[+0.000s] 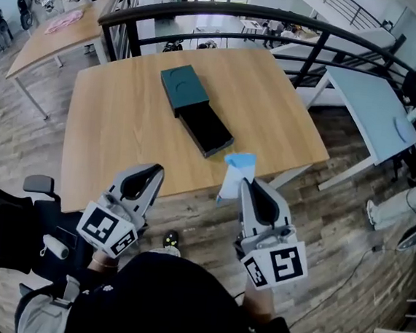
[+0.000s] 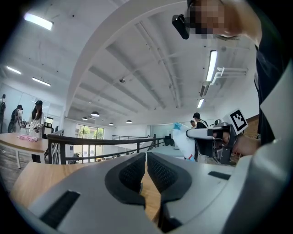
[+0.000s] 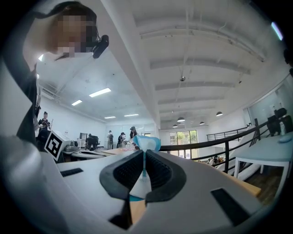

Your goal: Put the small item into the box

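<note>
The right claw is pinching a thin white and blue packet by its bottom part, and the packet sticks up above the jaws. The left claw is pressed together with nothing in it. Both claws hang near the close edge of the table, well apart from the box. The box is dark and lies in the middle of the table, with its tray pulled out toward the person.

The packet is soft and held only by a small bit, so I think it could flop or slip out on the way. It hangs about over the table edge, so if it slips here it may fall to the floor. The tray looks flat and not very wide, so the packet could land half on the rim or on the table beside it if it is let go too early or too high. Nothing holds the box, so a bump from the claw might push it or slide the tray shut
</note>
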{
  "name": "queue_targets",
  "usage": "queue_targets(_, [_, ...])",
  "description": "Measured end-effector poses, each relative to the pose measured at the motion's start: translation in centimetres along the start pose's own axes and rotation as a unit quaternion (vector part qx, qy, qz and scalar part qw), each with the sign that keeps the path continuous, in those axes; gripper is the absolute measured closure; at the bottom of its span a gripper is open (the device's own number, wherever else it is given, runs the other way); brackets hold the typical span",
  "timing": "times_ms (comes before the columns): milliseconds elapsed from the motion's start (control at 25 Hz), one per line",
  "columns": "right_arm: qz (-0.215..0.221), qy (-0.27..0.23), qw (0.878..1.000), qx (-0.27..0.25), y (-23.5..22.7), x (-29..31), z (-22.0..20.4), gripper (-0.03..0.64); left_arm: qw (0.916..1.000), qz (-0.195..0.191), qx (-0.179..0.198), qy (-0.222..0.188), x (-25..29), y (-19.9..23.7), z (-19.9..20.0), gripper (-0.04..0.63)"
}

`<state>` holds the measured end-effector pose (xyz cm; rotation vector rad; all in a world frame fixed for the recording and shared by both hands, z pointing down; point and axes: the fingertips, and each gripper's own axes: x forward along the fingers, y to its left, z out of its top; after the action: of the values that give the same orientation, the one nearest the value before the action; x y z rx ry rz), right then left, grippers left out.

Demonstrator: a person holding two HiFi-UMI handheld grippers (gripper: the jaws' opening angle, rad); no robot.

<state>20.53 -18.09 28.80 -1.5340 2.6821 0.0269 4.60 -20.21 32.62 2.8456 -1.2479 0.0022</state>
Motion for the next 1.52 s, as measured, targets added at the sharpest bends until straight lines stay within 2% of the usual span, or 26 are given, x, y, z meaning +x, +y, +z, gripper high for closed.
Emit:
queue_targets(600, [-0.016,0.013,1.0,-0.003,-1.9,11.1,-1.0,0.586,0.9999,-0.009,0.003,0.005,4.6,10.4,0.3,0.569])
queue_targets(960, [-0.014,0.027,1.0,0.001,-2.5,14.6,-2.0,0.586,0.9998,-0.012,-0.011,0.012,6.4,13.1,-0.5,0.569])
queue_targets(1160, [0.001,0.032,0.999,0.002,-5.2,17.4,-1.4,0.586,0.9998,0.008,-0.012,0.012,9.0,14.7,0.5,0.568])
queue_targets(1520, [0.048,0.046,0.998,0.008,-9.6,23.4,-3.6,0.586,0.9982,0.055,-0.014,0.017,13.6,18.0,-0.4,0.569])
